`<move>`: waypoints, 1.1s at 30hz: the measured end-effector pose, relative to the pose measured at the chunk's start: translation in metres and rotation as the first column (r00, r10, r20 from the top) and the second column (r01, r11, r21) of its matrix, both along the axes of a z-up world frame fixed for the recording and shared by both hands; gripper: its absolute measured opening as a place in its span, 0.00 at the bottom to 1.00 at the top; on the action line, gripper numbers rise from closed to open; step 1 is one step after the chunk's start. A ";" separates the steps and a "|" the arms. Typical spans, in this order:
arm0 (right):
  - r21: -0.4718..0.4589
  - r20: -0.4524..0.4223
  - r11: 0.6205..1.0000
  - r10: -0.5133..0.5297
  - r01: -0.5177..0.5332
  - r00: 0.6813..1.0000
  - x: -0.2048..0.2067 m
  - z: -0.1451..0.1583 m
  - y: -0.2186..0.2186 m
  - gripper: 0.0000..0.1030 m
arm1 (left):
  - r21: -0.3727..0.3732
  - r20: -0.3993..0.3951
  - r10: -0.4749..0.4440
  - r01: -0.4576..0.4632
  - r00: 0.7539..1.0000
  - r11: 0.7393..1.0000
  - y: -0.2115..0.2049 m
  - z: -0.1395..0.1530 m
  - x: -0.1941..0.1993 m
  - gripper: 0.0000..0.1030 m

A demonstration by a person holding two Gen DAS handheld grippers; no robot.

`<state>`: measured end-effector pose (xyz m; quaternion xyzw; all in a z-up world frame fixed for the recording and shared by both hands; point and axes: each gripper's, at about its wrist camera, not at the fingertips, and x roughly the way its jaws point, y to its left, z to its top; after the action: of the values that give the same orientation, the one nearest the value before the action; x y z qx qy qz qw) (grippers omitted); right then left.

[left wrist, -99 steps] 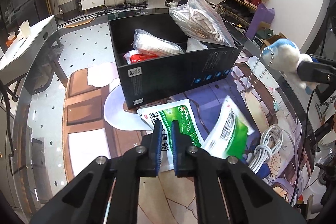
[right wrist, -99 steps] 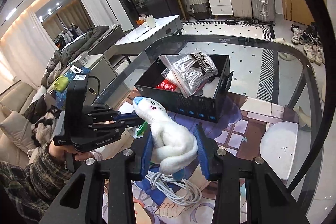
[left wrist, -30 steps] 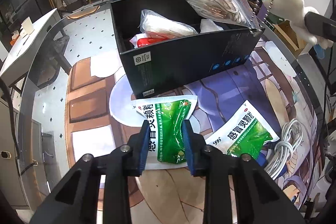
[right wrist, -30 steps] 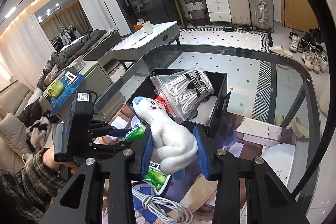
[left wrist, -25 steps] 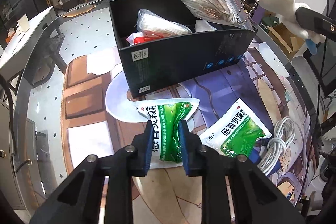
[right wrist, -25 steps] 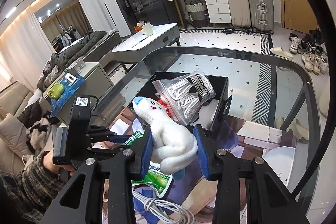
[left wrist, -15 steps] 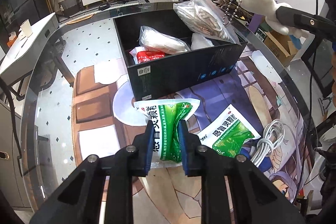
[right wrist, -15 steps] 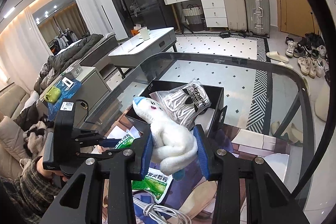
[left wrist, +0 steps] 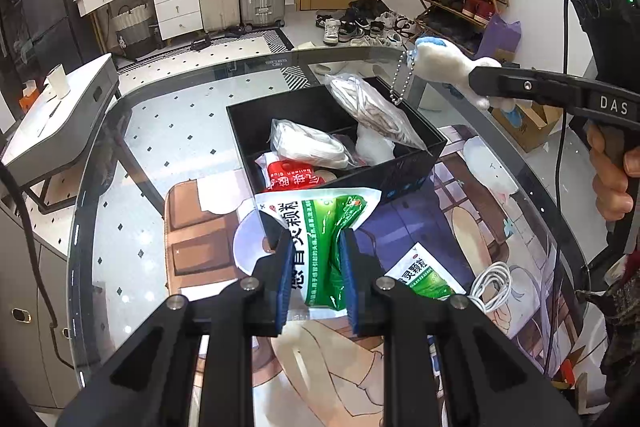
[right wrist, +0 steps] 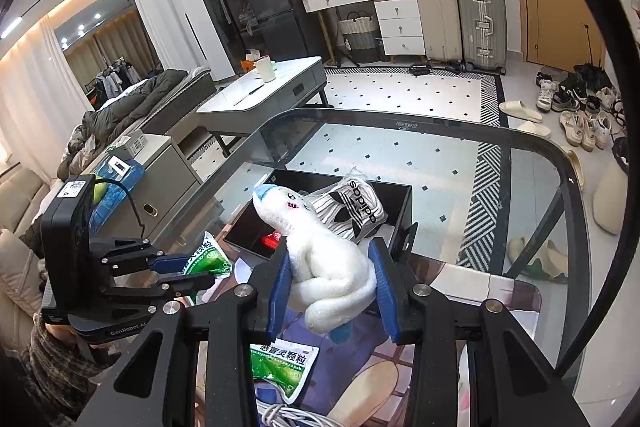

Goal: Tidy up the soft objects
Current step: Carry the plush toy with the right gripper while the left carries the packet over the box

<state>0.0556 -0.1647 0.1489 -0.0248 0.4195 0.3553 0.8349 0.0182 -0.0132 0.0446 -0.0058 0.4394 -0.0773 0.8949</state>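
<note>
My left gripper [left wrist: 316, 247] is shut on a green and white medicine pouch [left wrist: 320, 227] and holds it in the air in front of the black box [left wrist: 408, 169]. It also shows in the right wrist view [right wrist: 208, 261]. My right gripper [right wrist: 330, 267] is shut on a white plush toy with a blue tip [right wrist: 320, 255], held high over the box's right side [left wrist: 444, 61]. The box [right wrist: 402, 201] holds bagged white socks [left wrist: 372, 107], another white bag [left wrist: 308, 143] and a red packet [left wrist: 296, 179].
A second green pouch [left wrist: 424, 273] and a coiled white cable [left wrist: 492, 285] lie on the printed mat to the right. The glass table's curved edge [left wrist: 92, 163] runs on the left. A low white table [left wrist: 52, 115] stands beyond it.
My left gripper closed on the green pouch and lifted it off the mat toward the box. My right gripper rose with the plush toy over the box.
</note>
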 end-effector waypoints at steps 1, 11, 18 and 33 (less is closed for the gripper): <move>0.000 -0.001 1.000 0.000 0.000 1.000 0.002 0.000 0.000 0.37 | 0.000 0.005 0.000 0.000 1.000 1.000 0.001 0.002 0.001 0.19; 0.002 -0.002 1.000 -0.003 0.003 1.000 0.012 0.004 0.004 0.37 | 0.019 0.044 -0.022 0.021 0.999 1.000 -0.003 0.020 0.019 0.19; -0.010 -0.005 1.000 -0.006 0.006 1.000 0.022 0.005 0.006 0.37 | 0.030 0.055 -0.028 0.026 0.998 0.999 -0.002 0.024 0.032 0.19; -0.043 -0.046 0.999 0.011 -0.013 0.999 0.046 -0.012 0.032 0.37 | 0.027 0.044 -0.034 0.033 0.998 0.999 0.007 0.018 0.073 0.19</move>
<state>0.1011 -0.1330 0.1367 -0.0375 0.4460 0.3516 0.8222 0.0911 -0.0066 0.0622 0.0151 0.4206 -0.0865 0.9030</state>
